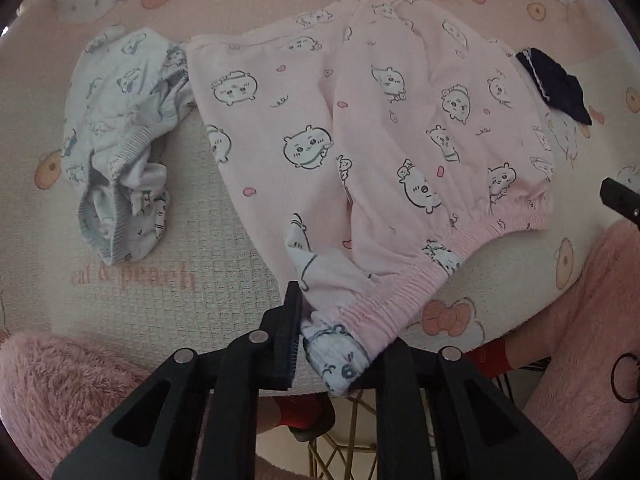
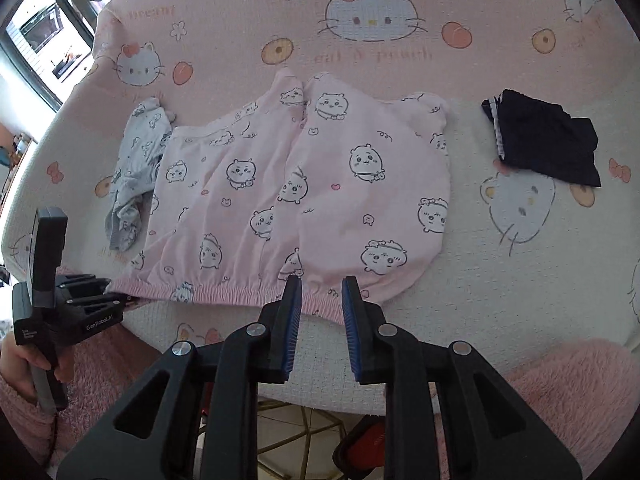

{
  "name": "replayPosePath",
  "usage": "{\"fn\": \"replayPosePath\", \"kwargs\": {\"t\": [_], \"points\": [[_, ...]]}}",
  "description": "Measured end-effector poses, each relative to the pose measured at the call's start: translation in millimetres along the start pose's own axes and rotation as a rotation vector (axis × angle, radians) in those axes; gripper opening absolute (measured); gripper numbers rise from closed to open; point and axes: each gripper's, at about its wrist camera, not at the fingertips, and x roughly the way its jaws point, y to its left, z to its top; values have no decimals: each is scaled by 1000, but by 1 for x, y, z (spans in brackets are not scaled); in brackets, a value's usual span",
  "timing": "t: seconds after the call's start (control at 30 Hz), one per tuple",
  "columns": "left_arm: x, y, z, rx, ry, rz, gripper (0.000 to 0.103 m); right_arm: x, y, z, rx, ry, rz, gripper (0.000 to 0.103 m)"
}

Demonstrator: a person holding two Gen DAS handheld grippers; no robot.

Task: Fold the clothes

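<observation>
Along the near edge of the counter (image 2: pixel 520 280), the pink pants' (image 2: pixel 300 184) waistband (image 2: pixel 248 290) runs left-right, your left claw (image 1: pixel 320 344) clamped on its left corner, your right claw (image 2: pixel 318 300) apart just before its middle.

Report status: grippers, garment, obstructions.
Left gripper shut on pink pants waistband corner. Right gripper open, at the waistband. Blue garment touches pants' left edge; navy item apart, right.
</observation>
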Motion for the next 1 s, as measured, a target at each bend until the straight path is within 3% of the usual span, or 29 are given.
{"fn": "replayPosePath", "kwargs": {"t": [0.03,0.07,0.2,0.33,0.4,0.5,0.67,0.8,0.93,1.0], "points": [[-6,1,-1,8,-17,6,44,3,2,-2,-10,11,9,20],[-13,1,-1,30,-38,17,51,10,5,-4,-21,30,9,20],[-30,-1,-4,111,-75,67,51,42,15,-16,-71,135,11,20],[-33,-5,0,180,-79,21,51,64,26,-30,-121,213,50,21],[-35,1,3,127,-77,-86,51,74,29,-34,-148,244,45,21],[-29,29,13,-62,-31,-341,51,87,26,-34,-147,281,44,21],[-32,17,4,63,-20,-193,51,96,17,-24,-134,258,-9,21],[-34,8,-4,160,-10,-79,51,90,13,-12,-104,196,21,21],[-24,6,-2,106,12,-208,51,81,10,1,-61,122,78,21],[-25,18,2,1,-26,-290,51,80,6,5,-48,107,71,21]]}}
